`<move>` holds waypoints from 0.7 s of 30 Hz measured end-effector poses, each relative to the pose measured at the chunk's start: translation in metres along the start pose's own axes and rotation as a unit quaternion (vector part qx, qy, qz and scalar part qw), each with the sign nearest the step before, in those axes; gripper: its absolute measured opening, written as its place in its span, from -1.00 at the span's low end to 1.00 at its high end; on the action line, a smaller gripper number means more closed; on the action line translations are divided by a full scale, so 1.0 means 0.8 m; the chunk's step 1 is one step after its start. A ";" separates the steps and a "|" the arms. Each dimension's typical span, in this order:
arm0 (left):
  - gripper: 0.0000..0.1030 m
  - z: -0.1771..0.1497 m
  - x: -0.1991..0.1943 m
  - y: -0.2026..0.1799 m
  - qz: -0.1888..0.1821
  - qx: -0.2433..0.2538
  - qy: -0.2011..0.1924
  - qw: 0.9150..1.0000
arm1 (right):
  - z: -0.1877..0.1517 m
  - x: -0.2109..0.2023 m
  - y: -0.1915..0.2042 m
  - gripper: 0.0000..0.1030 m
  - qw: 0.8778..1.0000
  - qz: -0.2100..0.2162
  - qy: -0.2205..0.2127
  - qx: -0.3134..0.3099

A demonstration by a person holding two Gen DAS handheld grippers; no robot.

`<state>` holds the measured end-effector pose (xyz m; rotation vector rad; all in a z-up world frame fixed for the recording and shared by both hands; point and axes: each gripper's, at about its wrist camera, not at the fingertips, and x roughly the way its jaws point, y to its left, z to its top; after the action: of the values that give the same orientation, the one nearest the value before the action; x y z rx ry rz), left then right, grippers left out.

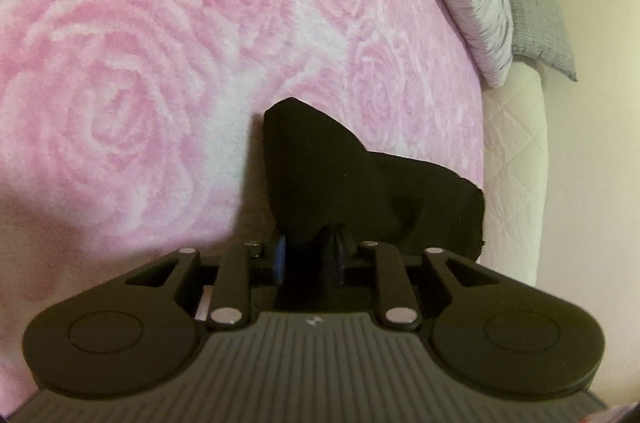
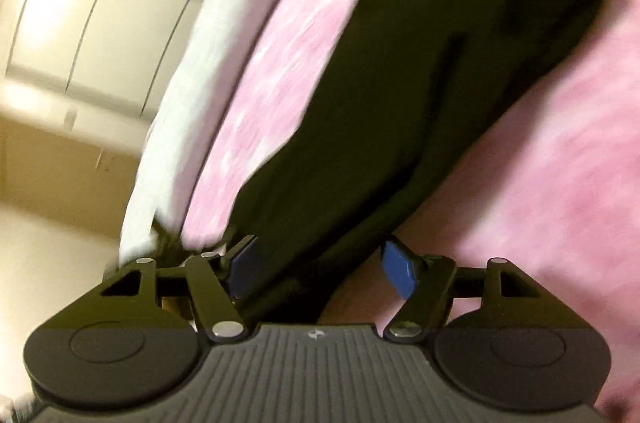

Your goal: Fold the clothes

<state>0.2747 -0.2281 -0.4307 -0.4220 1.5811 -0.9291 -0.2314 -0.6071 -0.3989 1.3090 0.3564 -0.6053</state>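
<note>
Left tool [image 1: 310, 255] clenched black soft cloth garment [image 1: 320, 175] at 12 o'clock; right tool [image 2: 320, 269] released; best pulled taut over pink rose-patterned bed blanket [image 1: 140, 63]

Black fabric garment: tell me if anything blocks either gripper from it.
Nothing visible does. The left gripper is already shut on the black fabric garment. The right gripper is open with the garment running between its blue pads, over the pink rose-patterned blanket.

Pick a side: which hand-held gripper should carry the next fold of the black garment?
Left, probably. The left hand-held gripper is shut on the black garment, a corner lifted off the pink blanket. The right hand-held gripper is open, cloth only passing between its fingers, not pinched.
</note>
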 end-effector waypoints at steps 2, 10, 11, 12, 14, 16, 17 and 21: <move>-0.63 0.000 0.005 -0.001 0.006 0.000 -0.001 1.000 | 0.017 0.002 -0.001 0.35 1.000 -0.020 -0.008 0.003; -0.61 -0.008 0.004 0.000 -0.015 -0.011 -0.032 0.999 | 0.085 0.008 0.005 -0.75 0.996 -0.078 -0.039 0.009; -0.61 -0.008 0.002 0.000 -0.021 -0.014 -0.039 0.999 | 0.092 0.008 0.020 -0.75 0.997 -0.061 -0.041 -0.001; -0.61 -0.009 0.001 0.002 -0.022 -0.013 -0.043 0.999 | 0.099 0.009 0.034 -0.81 0.998 -0.043 -0.042 -0.010; -0.60 -0.010 0.000 0.005 -0.025 -0.011 -0.051 0.998 | 0.107 0.003 0.067 -0.86 0.997 0.029 -0.061 -0.045; -0.59 -0.011 0.004 0.010 -0.014 -0.015 -0.052 0.998 | 0.113 -0.004 0.079 -0.91 0.990 0.059 -0.081 -0.096; -0.59 -0.011 0.006 0.013 -0.008 -0.017 -0.052 0.998 | 0.114 -0.003 0.077 -0.91 0.988 0.052 -0.085 -0.116; -0.58 -0.010 0.016 0.017 0.004 -0.024 -0.050 0.998 | 0.107 0.034 0.004 -0.91 0.996 -0.033 -0.049 -0.066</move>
<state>0.2668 -0.2260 -0.4494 -0.4879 1.5154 -0.8514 -0.2157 -0.6952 -0.3919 1.1396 0.3548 -0.6878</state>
